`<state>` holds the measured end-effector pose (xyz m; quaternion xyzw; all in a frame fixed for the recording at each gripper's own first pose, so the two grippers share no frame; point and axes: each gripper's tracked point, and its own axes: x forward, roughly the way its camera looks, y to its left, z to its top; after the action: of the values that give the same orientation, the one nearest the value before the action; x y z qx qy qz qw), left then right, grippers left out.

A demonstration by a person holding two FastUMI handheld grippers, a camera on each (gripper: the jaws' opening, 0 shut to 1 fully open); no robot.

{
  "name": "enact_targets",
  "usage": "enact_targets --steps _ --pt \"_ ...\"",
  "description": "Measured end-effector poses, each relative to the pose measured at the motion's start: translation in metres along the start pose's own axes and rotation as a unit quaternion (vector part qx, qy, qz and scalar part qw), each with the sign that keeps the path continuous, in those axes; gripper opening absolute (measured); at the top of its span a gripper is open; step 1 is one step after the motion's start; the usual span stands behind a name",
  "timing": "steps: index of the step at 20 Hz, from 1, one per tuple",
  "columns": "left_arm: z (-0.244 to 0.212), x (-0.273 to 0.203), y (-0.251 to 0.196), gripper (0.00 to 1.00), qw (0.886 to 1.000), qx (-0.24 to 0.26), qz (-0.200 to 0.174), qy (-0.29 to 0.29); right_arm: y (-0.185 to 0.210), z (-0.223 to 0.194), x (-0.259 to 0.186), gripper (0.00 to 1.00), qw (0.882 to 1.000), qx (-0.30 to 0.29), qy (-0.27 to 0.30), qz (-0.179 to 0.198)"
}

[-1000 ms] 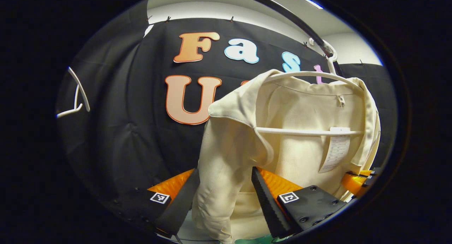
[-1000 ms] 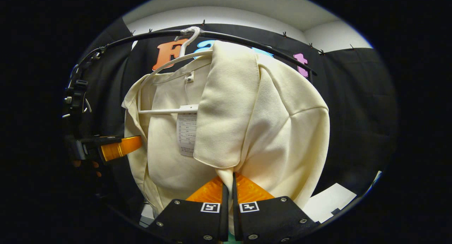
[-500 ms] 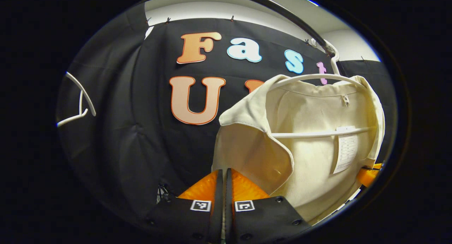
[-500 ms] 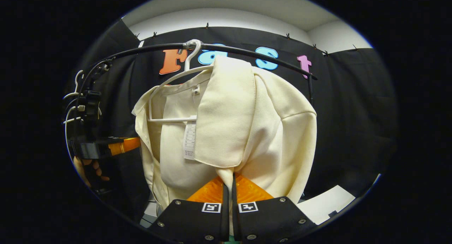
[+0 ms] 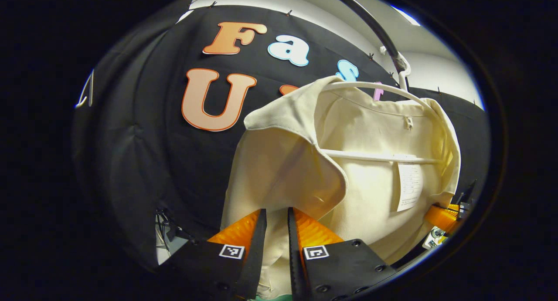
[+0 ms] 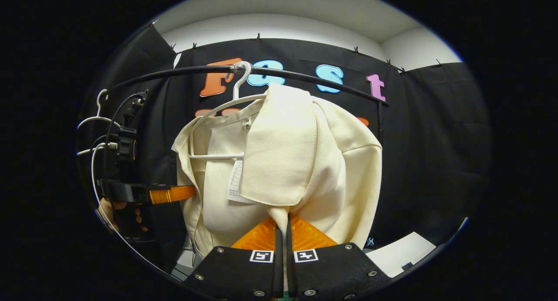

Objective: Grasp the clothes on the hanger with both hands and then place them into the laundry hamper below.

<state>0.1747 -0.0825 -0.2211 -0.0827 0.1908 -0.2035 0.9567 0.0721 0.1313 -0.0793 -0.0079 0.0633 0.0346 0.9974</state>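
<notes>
Both hand-held grippers, left [image 5: 276, 218] and right [image 6: 282, 224], pinching cream jacket [image 6: 301, 161] on white hanger [image 6: 218, 111], black-draped booth

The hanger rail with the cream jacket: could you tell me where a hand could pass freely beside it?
To the jacket's right, the rail runs bare against the black cloth down to the white sheet. The other side is crowded: the left hand-held gripper, its cables and spare hangers. The right hand-held gripper pinches the front edge.
</notes>
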Motion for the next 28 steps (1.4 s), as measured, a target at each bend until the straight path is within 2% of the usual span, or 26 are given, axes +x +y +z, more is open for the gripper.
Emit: enact_targets --steps 1,3,4,6,7,8,13,15,21,22,23,26,28 --pt "0.0 0.001 0.005 0.35 1.0 0.008 0.012 -0.001 -0.001 0.0 -0.001 0.03 1.0 0.001 -0.001 0.0" --pt "0.0 -0.004 0.004 0.46 1.0 0.018 0.023 -0.007 -0.002 0.001 -0.006 0.03 1.0 0.003 -0.002 -0.001" --pt "0.0 -0.01 0.001 0.45 0.999 0.025 0.024 -0.01 -0.003 0.002 -0.006 0.03 1.0 0.003 -0.003 -0.001" --pt "0.001 -0.017 0.0 0.65 0.998 0.047 0.042 -0.018 -0.003 0.001 -0.01 0.03 1.0 0.0 -0.004 -0.003" --pt "0.001 -0.022 -0.001 0.65 0.997 0.059 0.051 -0.023 -0.003 0.002 -0.01 0.03 1.0 -0.001 -0.005 -0.004" --pt "0.0 -0.026 -0.003 0.77 0.996 0.066 0.055 -0.026 -0.004 0.002 -0.012 0.03 1.0 -0.002 -0.005 -0.004" --pt "-0.003 -0.044 -0.03 0.77 0.997 0.061 0.02 -0.034 -0.005 0.002 -0.014 0.03 1.0 0.001 -0.007 -0.004" --pt "0.002 -0.039 -0.032 0.77 0.996 0.072 0.018 -0.042 -0.006 0.003 -0.014 0.03 1.0 0.001 -0.008 -0.004" --pt "-0.002 -0.009 -0.009 0.77 0.995 0.073 0.062 -0.026 -0.005 0.007 -0.017 0.03 1.0 0.007 -0.01 0.005" --pt "-0.001 -0.006 -0.006 0.78 0.995 0.07 0.066 -0.023 -0.004 0.009 -0.018 0.03 1.0 0.006 -0.012 0.007" --pt "0.0 -0.003 -0.002 0.84 0.995 0.068 0.074 -0.019 -0.005 0.011 -0.02 0.03 1.0 0.005 -0.013 0.01" --pt "0.002 0.005 0.008 0.73 0.994 0.067 0.089 -0.017 -0.001 0.018 -0.024 0.02 1.0 0.007 -0.015 0.02" --pt "0.0 0.007 0.012 0.2 0.993 0.071 0.092 -0.014 0.0 0.022 -0.028 0.02 0.999 0.01 -0.014 0.027"
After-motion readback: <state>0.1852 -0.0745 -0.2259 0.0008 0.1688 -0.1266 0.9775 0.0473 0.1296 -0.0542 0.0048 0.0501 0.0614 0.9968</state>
